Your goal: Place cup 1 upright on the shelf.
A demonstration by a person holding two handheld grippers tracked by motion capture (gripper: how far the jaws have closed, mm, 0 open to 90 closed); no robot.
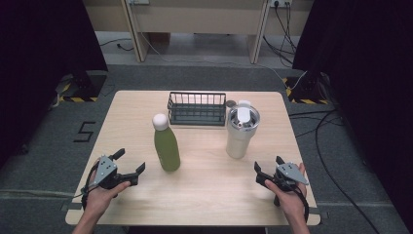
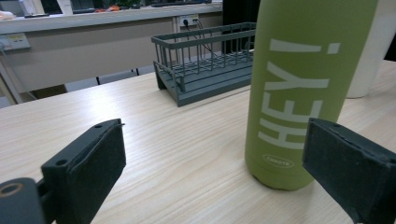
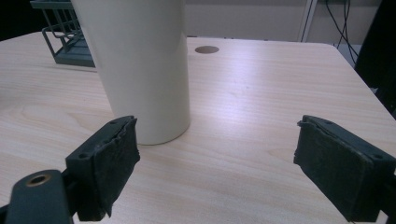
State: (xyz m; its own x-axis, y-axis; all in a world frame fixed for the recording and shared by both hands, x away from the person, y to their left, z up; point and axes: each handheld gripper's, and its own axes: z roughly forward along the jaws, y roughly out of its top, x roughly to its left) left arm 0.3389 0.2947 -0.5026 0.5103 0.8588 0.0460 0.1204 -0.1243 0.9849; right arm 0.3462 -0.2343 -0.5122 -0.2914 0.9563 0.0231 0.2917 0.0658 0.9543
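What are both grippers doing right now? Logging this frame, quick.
Left gripper: open, holding nothing, near the green bottle.
Right gripper: open, holding nothing, near the white tumbler.

Soft, even overhead light keeps the bench [image 1: 209,185] bright, while black curtains darken both sides of the high view. A pale glare patch lies on the wood beside the white tumbler [image 3: 140,65]. Shadows are faint; close-up jaws look slightly soft.

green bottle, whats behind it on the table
Behind the green bottle stands a dark wire basket, which looks empty. In the left gripper view the bottle covers the basket's right end and part of the white tumbler.
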